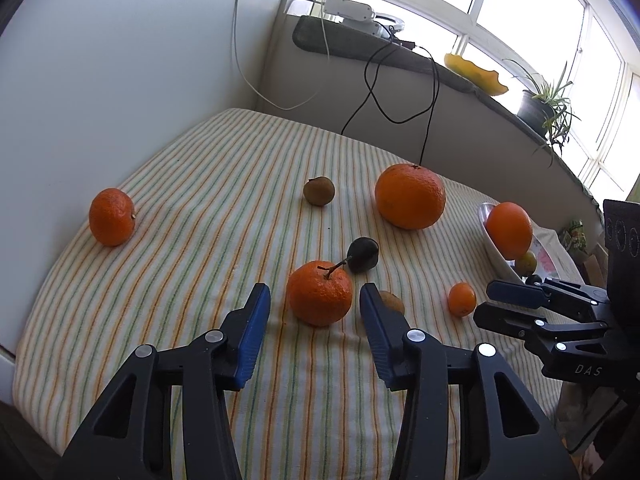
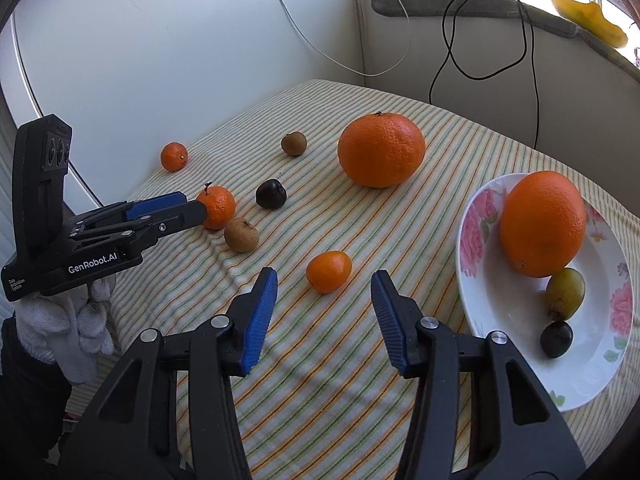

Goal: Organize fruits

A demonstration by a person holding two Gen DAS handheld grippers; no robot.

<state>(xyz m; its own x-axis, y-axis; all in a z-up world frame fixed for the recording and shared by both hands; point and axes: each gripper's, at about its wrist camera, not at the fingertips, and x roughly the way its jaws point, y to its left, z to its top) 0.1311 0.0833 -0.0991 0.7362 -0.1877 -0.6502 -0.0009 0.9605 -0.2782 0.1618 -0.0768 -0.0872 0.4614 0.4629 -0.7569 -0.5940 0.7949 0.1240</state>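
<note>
Tangerine (image 1: 320, 294) sat on the striped desk (image 1: 200, 208) straight ahead of the left tool (image 1: 315, 300), between its part-open, empty jaws. Kumquat (image 2: 329, 271) lay just ahead of the right tool (image 2: 324, 284), also part-open and empty, left of the plate (image 2: 500, 320).

Daylight from a big window (image 1: 520, 20) falls on white walls (image 1: 140, 60) and a grey sill (image 1: 400, 52).

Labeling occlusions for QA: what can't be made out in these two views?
- Brown fruit, left wrist view: mostly hidden behind the left claw.
- Plate, left wrist view: seen edge-on, contents partly hidden by its orange.
- Stemmed mandarin, right wrist view: contact with the left claw's pads unclear.
</note>
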